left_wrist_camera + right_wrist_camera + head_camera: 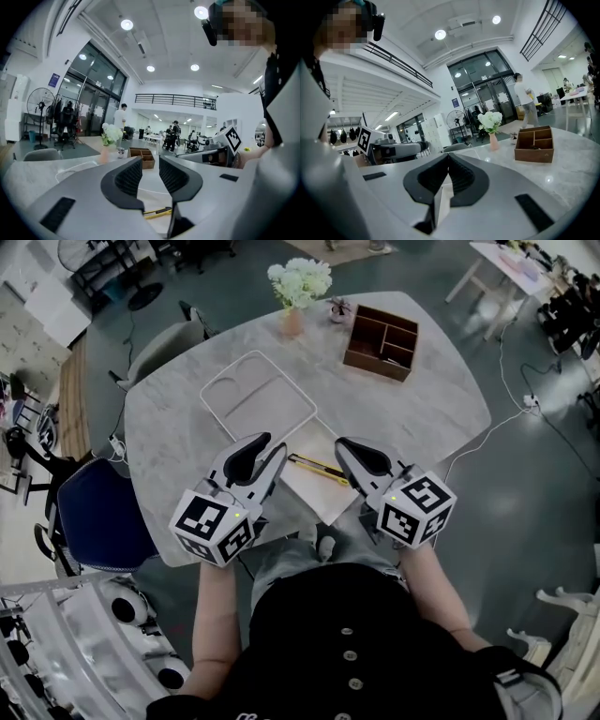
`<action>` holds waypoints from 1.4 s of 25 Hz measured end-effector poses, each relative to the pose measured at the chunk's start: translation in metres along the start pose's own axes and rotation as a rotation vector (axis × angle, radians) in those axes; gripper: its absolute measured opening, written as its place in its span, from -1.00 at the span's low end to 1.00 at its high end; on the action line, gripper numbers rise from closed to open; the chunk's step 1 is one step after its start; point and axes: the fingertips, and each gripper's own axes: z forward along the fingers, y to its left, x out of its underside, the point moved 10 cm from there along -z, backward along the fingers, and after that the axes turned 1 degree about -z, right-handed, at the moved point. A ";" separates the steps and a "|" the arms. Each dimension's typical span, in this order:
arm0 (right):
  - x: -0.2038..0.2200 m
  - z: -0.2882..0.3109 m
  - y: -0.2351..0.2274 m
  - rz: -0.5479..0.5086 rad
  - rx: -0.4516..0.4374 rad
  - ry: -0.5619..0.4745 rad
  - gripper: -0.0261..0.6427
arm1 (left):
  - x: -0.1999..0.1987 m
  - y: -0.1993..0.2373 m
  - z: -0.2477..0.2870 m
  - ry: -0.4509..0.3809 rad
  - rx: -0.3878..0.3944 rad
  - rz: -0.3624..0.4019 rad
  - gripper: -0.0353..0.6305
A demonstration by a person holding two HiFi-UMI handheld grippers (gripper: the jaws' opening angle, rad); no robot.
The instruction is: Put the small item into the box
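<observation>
L gripper (270, 451) & R gripper (345, 448) hover at the near edge of the counter (431, 409). L jaws are spread partway w/ nothing betw them; R jaws are pressed together, empty. Yellow knife (317, 468), prob. the small item, lies flat on a white sheet (314, 488) betw the two, ungripped. Wooden box (375, 368) is well apart, far side.

Risks: the thin, flat knife may skid or drag the sheet; a long carry past the tray (253, 395) could drop it; narrow compartments may not take it.

Head view gives the layout. L gripper view alone shows the jaw gap. R gripper view shows the box dividers, no knife.
</observation>
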 end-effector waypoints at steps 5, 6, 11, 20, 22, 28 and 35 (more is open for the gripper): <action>0.003 0.003 0.008 -0.010 -0.024 0.014 -0.91 | 0.007 -0.004 -0.010 -0.045 -0.031 -0.051 -0.66; 0.004 0.004 0.010 -0.011 -0.027 0.016 -0.91 | 0.009 -0.005 -0.013 -0.051 -0.040 -0.059 -0.67; 0.011 0.002 0.014 -0.011 -0.038 0.029 -0.91 | 0.020 -0.011 -0.019 -0.056 -0.056 -0.092 -0.75; 0.021 -0.001 0.021 0.009 -0.076 0.035 -0.91 | 0.042 -0.026 -0.020 0.052 0.000 -0.147 -0.82; 0.023 -0.002 0.022 0.009 -0.076 0.044 -0.91 | 0.047 -0.030 -0.020 0.069 0.018 -0.161 -0.82; 0.031 -0.003 0.026 0.011 -0.085 0.069 -0.91 | 0.066 -0.033 -0.019 0.184 -0.032 -0.210 -0.84; 0.037 -0.003 0.025 0.018 -0.090 0.088 -0.91 | 0.076 -0.035 -0.016 0.226 -0.048 -0.245 -0.84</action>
